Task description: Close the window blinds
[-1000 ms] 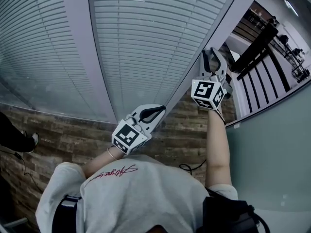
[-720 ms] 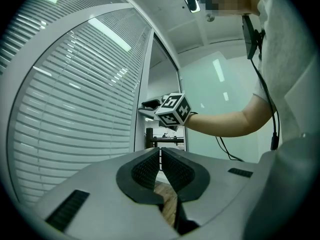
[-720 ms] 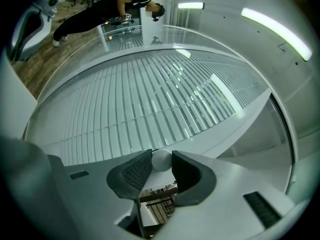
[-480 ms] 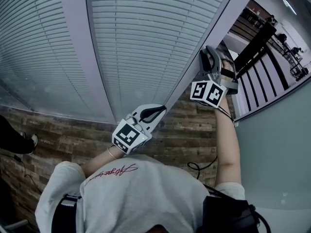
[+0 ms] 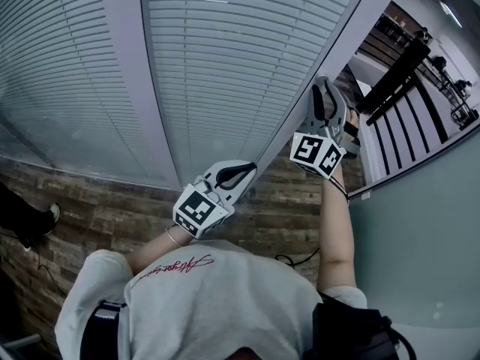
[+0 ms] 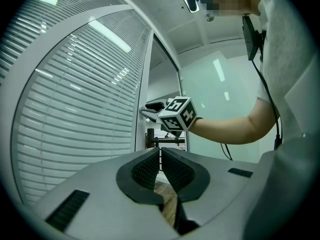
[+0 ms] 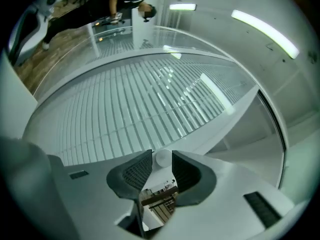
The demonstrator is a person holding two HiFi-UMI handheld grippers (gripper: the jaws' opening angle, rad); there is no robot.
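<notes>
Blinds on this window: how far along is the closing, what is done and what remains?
Done: the right gripper is clamped on the small white knob at the frame beside the blinds. In hand: presumably turning that knob; the left gripper is shut on nothing, lower down. Left: thin dark lines show between the slats, so they look not fully closed.

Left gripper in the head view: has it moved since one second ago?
No. The left gripper has kept its place: its tongs point at the same spot at the low end of the slanted window frame.
</notes>
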